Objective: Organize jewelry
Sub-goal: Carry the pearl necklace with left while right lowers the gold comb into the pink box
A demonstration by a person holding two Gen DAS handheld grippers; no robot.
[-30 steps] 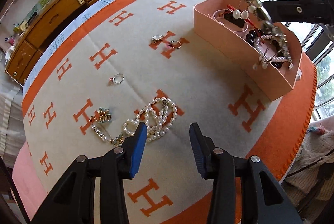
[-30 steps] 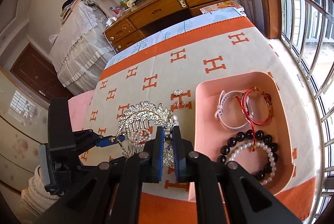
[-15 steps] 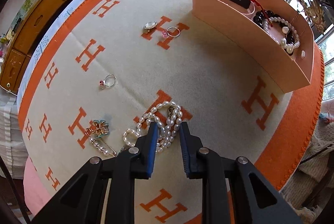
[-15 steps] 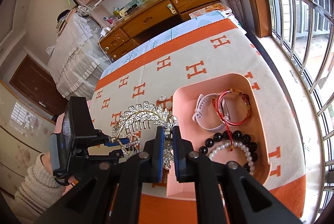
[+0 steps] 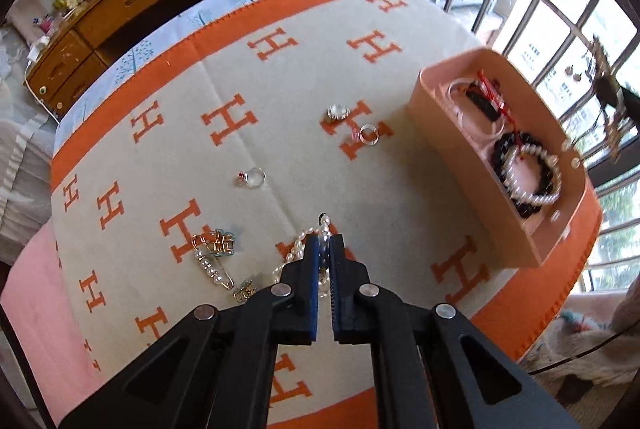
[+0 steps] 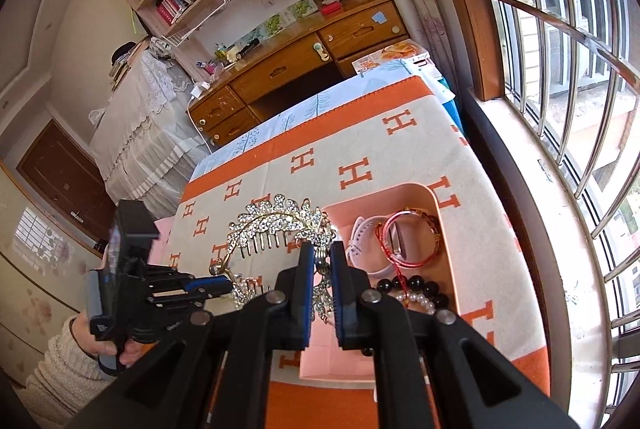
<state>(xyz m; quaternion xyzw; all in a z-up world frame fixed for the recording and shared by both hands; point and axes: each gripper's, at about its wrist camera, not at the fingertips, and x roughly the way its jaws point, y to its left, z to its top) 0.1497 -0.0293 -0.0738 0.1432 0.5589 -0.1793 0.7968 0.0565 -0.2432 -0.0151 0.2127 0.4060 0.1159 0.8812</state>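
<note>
Now my left tongs [image 5: 325, 249] pinch the pearl necklace [image 5: 298, 249] while my right tongs [image 6: 319, 261] grip the rhinestone comb [image 6: 280, 219], both bound for the pink tray [image 6: 436, 205].

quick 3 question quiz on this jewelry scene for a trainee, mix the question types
1. True or false: the left hand-held gripper is shut on the pearl necklace.
2. What does the right hand-held gripper hold? A) rhinestone hair comb B) watch C) ring
3. Fill in: the black bead bracelet lies in the pink ____.

Key: 1 true; 2 A; 3 tray
</note>
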